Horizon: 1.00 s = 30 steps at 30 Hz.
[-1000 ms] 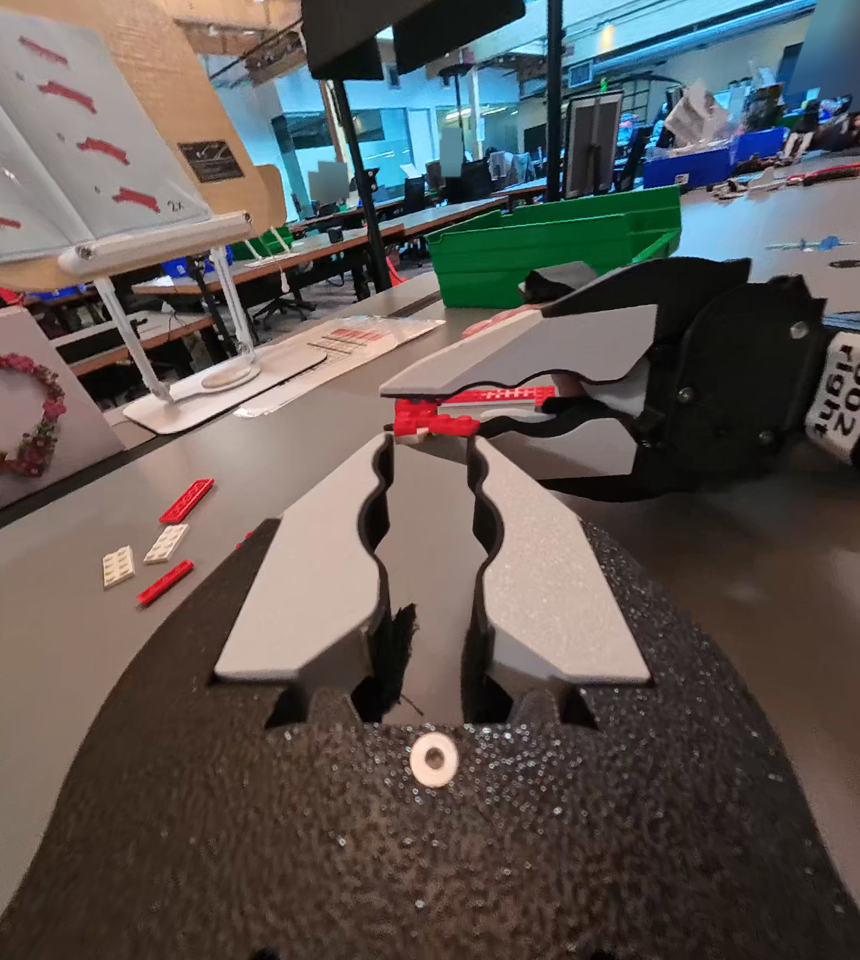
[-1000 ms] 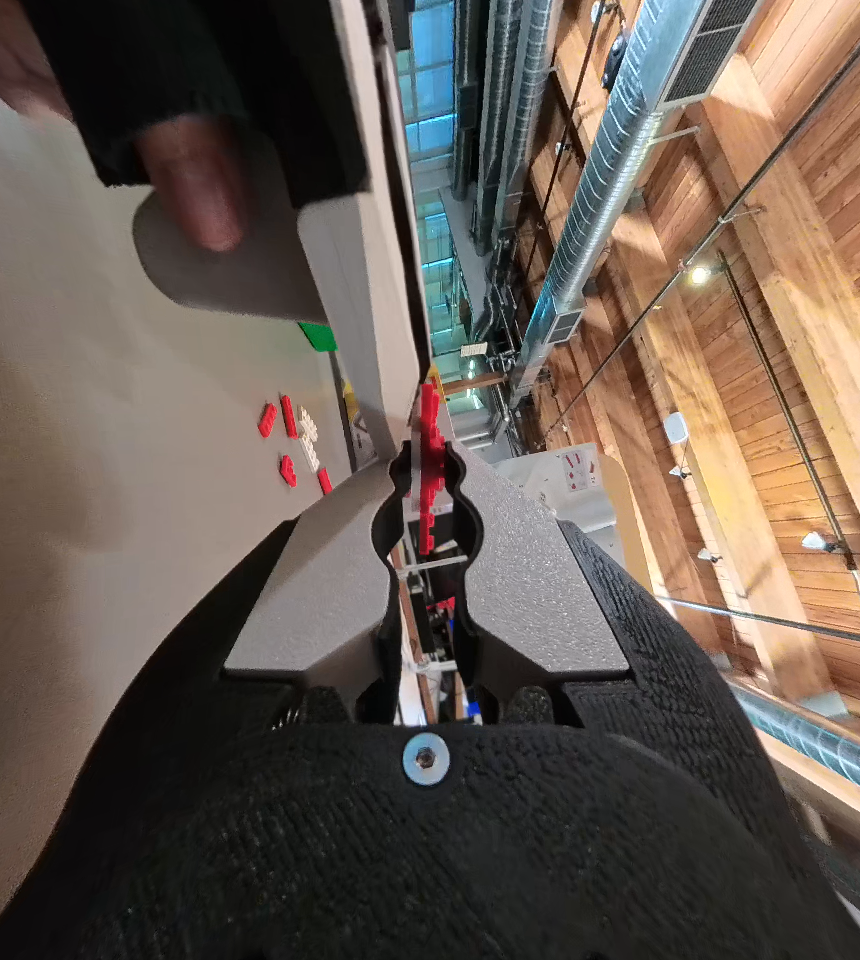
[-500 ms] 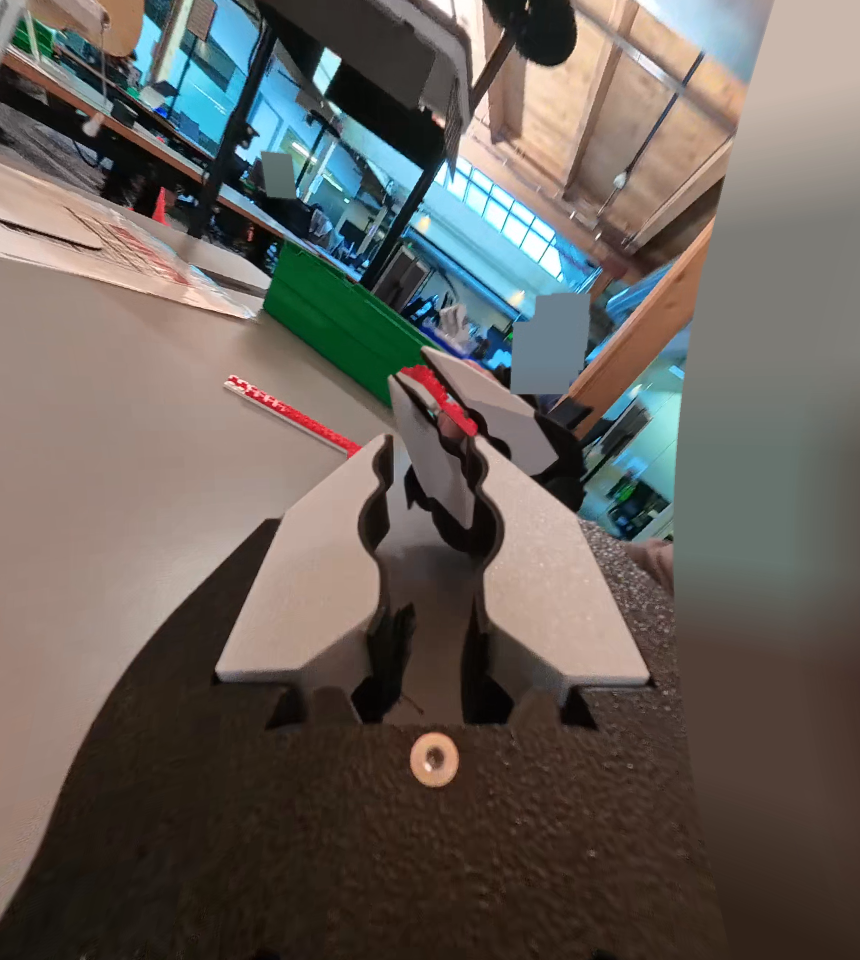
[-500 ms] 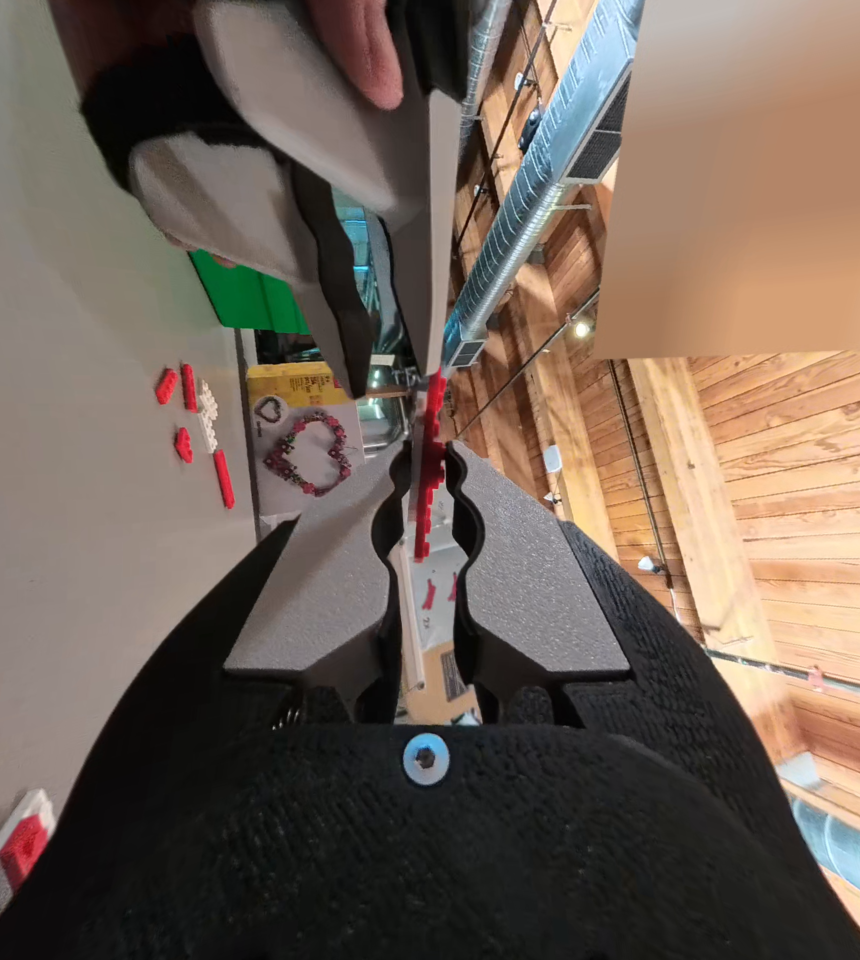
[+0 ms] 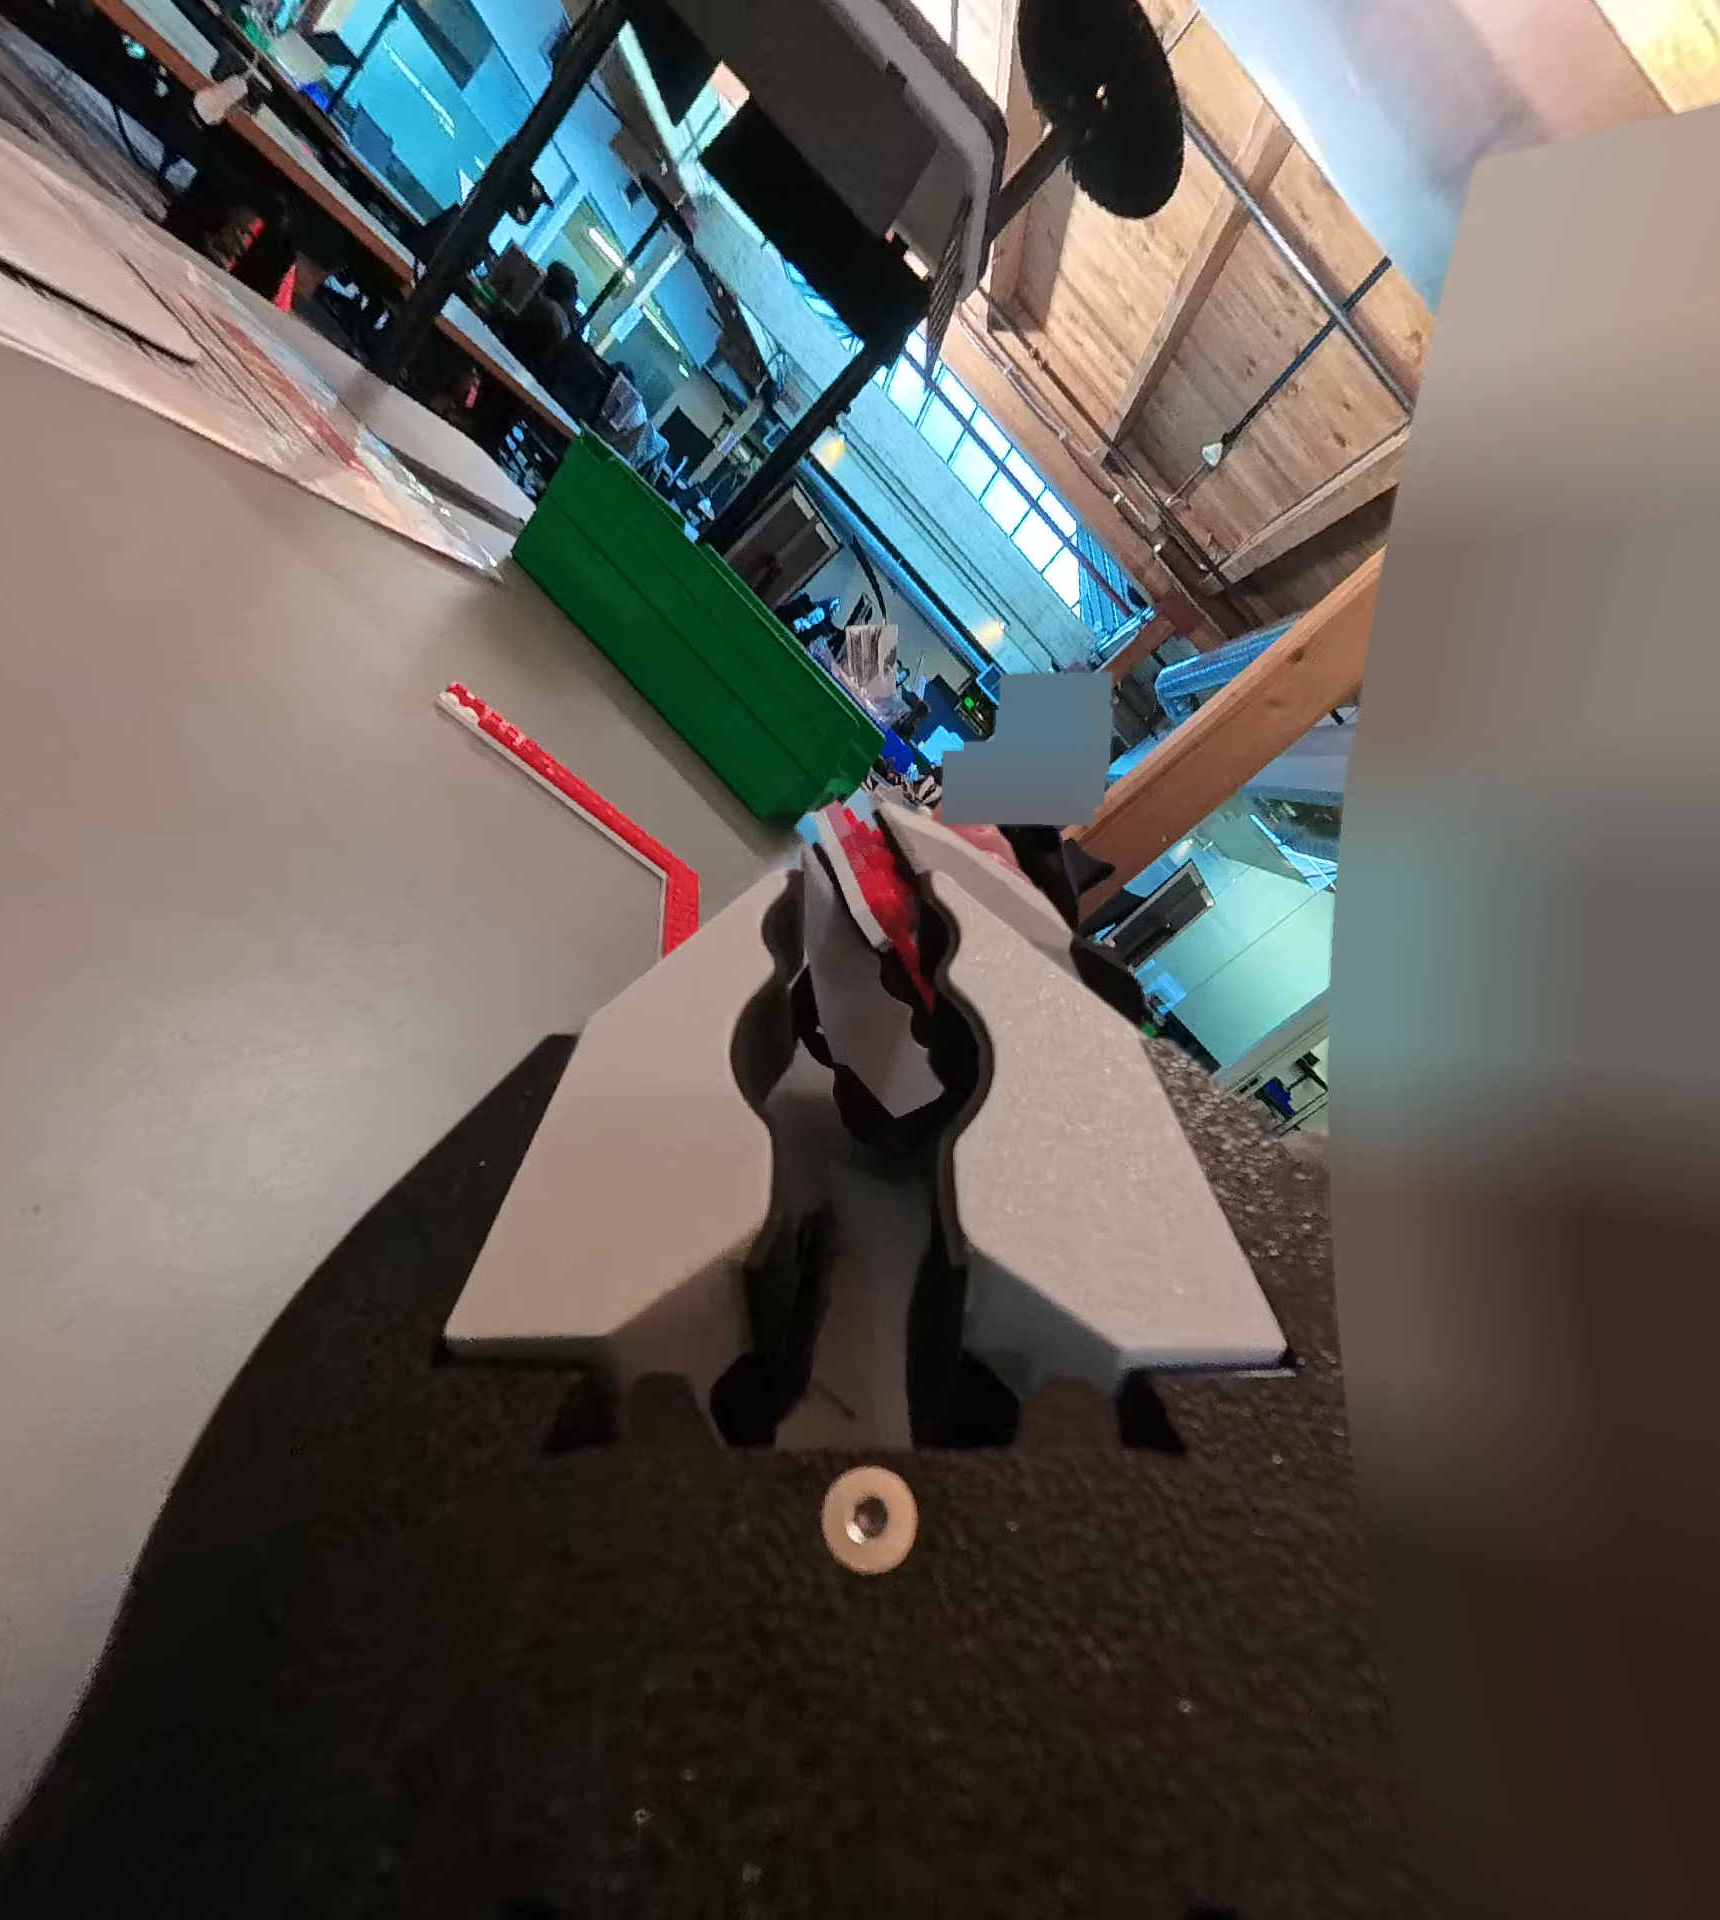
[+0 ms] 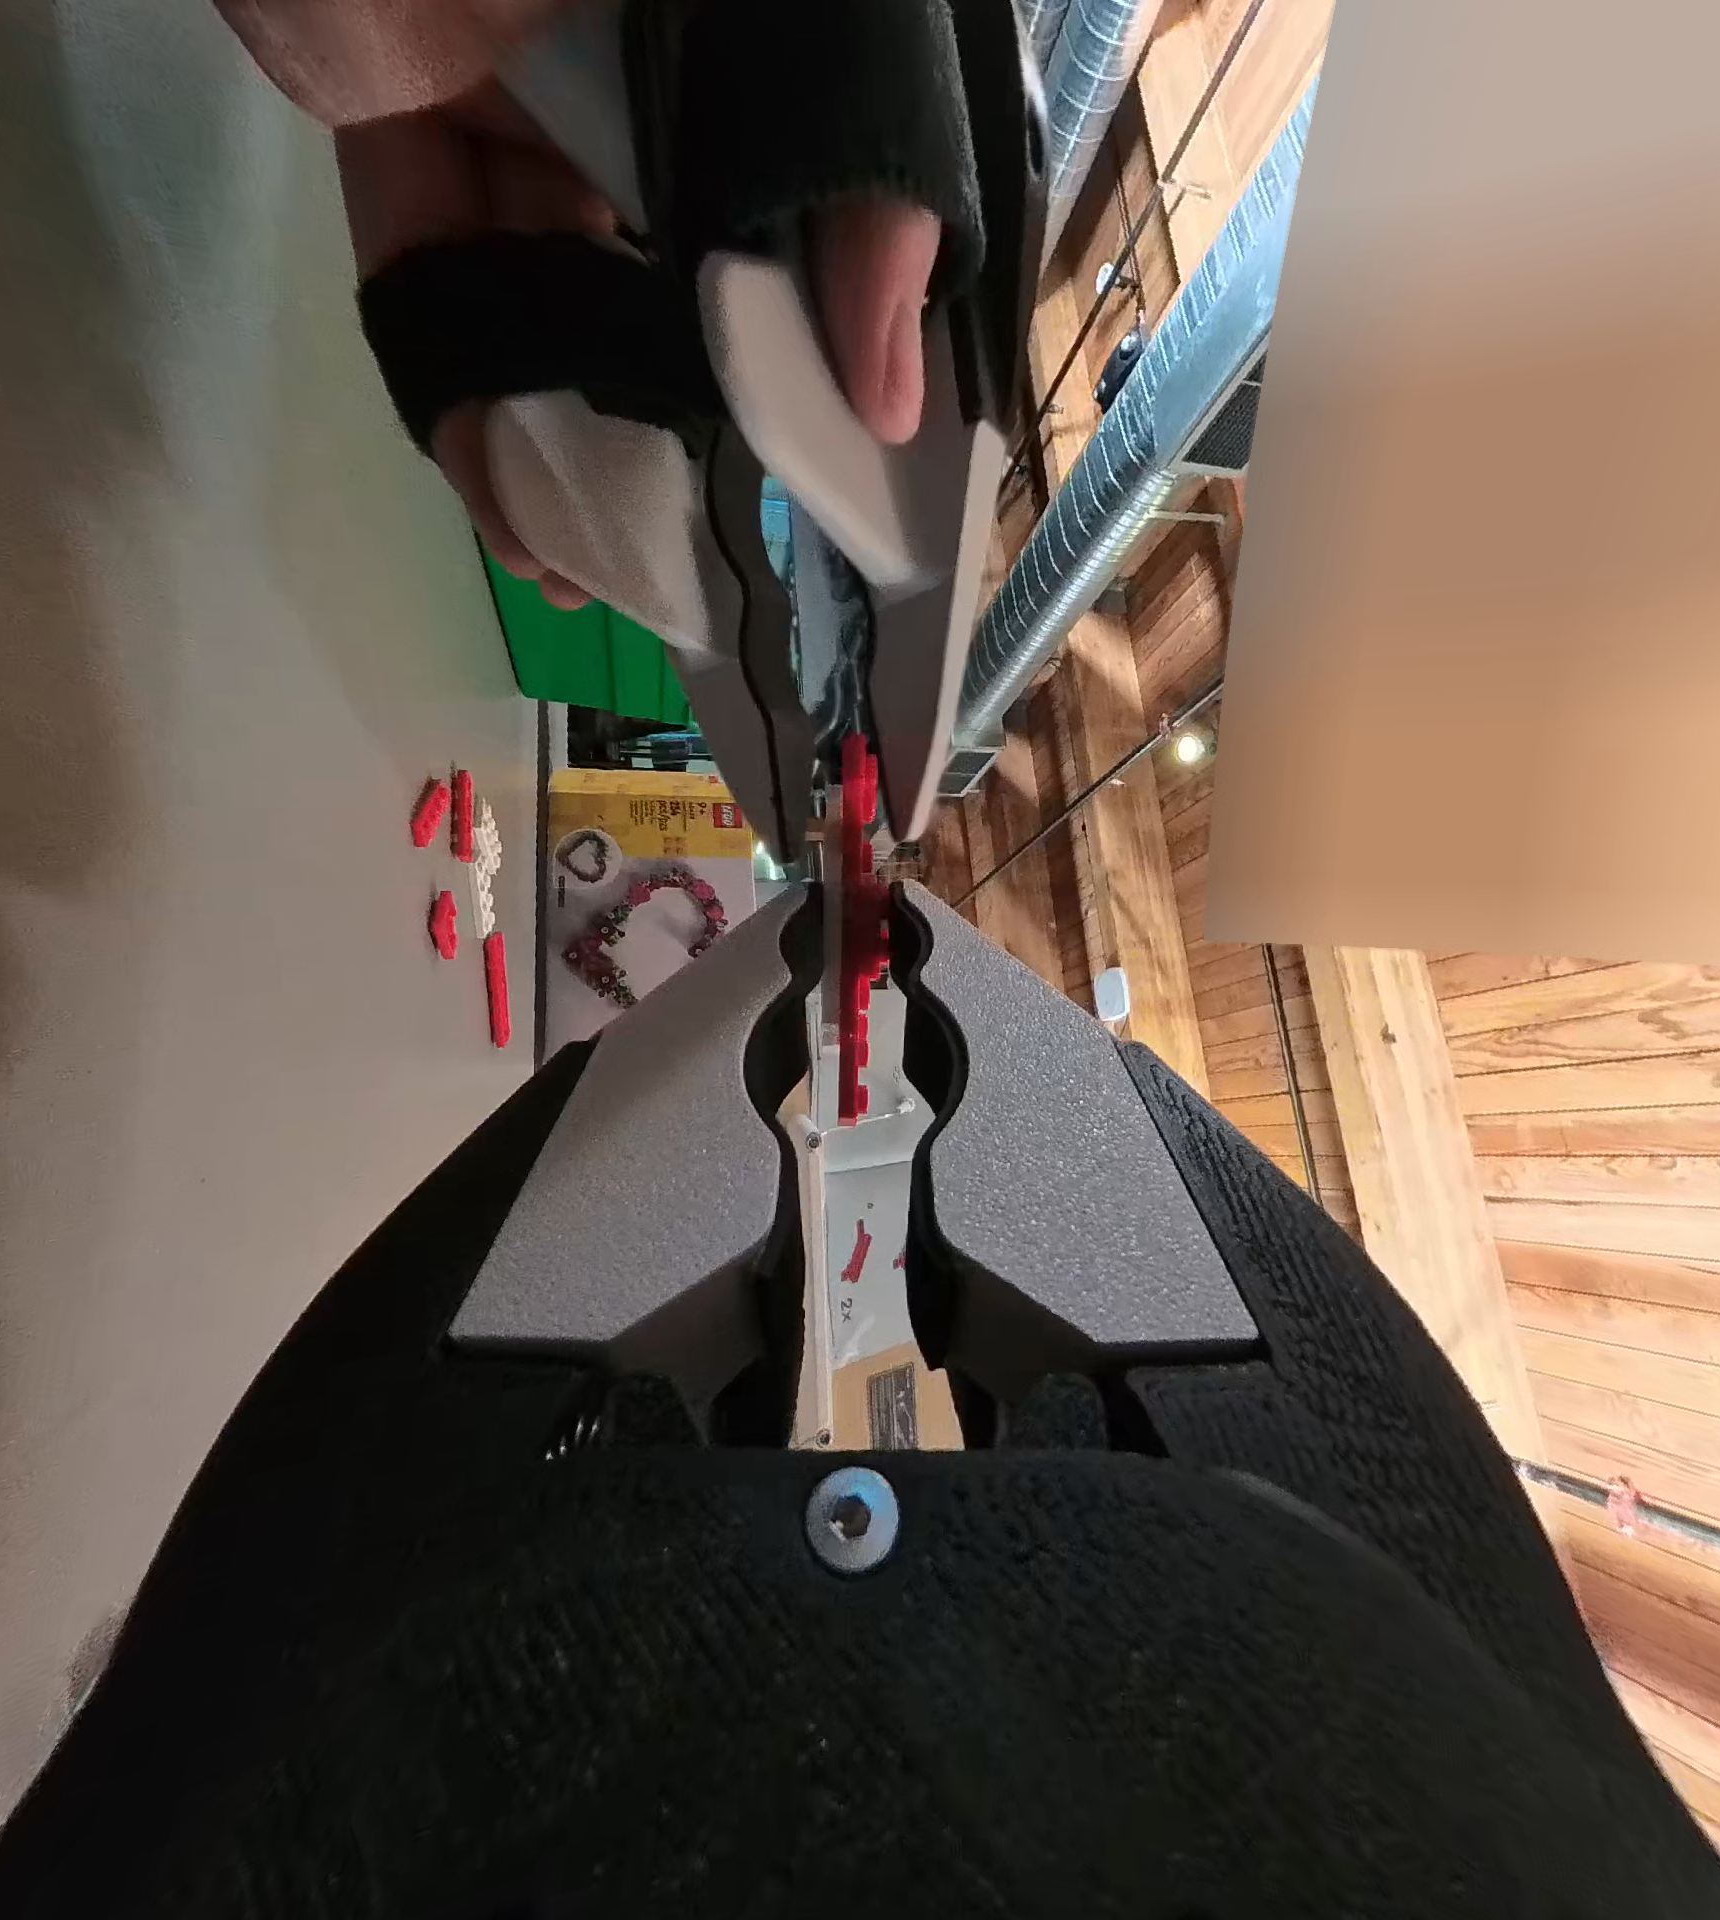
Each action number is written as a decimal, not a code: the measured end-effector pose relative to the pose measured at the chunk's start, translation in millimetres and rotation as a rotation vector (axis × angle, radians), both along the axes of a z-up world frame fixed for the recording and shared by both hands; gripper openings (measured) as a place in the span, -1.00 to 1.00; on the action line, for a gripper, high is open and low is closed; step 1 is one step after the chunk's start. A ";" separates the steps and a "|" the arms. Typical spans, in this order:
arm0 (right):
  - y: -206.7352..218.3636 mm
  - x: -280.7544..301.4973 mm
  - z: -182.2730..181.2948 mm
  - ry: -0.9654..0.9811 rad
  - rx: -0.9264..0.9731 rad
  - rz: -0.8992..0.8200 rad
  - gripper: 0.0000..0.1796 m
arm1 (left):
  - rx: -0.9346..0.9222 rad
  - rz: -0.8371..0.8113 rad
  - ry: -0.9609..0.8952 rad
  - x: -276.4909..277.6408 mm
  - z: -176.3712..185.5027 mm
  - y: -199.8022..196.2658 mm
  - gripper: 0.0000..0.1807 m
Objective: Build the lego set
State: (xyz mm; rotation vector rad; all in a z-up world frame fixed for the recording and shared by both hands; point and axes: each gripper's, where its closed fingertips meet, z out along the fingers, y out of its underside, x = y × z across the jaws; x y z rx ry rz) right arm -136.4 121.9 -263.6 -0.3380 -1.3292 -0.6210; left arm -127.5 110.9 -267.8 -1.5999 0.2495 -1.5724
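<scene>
My right gripper [image 6: 856,902] is shut on a red lego assembly [image 6: 854,997] and holds it edge-on, above the table. My left gripper [image 6: 840,836] comes in from the opposite side. It is open, with one fingertip on each side of the assembly's far end. In the left wrist view my left gripper [image 5: 856,883] frames the right gripper's fingers [image 5: 856,997] and the red assembly [image 5: 885,891]. A long red-and-white L-shaped lego strip [image 5: 575,790] lies on the grey table [image 5: 160,935]. Several loose red and white plates [image 6: 466,862] lie farther off.
A green bin [image 5: 700,644] stands at the table's far side. The set's box with a flower heart [image 6: 643,894] and an instruction booklet on a white stand [image 6: 861,1236] are beyond the loose plates. A printed sheet [image 5: 243,384] lies on the table. A person's hand [image 6: 877,312] holds the left gripper. My two grippers' fingertips are within a few centimetres of each other.
The right gripper lifted the red assembly from low over the table and rolled. The left gripper tilted up and swung to face it, its tips now around the assembly's end.
</scene>
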 end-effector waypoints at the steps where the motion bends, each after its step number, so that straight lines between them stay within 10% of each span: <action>1: 0.0 -0.1 -0.3 -0.001 -0.001 0.000 -0.90 | -0.007 -0.001 0.011 0.4 -2.1 0.2 -0.82; 11: 3.3 -1.5 -10.0 -0.039 -0.029 -0.007 -0.88 | -0.111 -0.030 0.011 0.3 -12.6 -0.1 -0.92; 30: 45.5 38.3 2.4 0.415 -0.785 0.098 -0.62 | -0.219 0.109 0.144 -47.5 -43.4 15.7 -0.93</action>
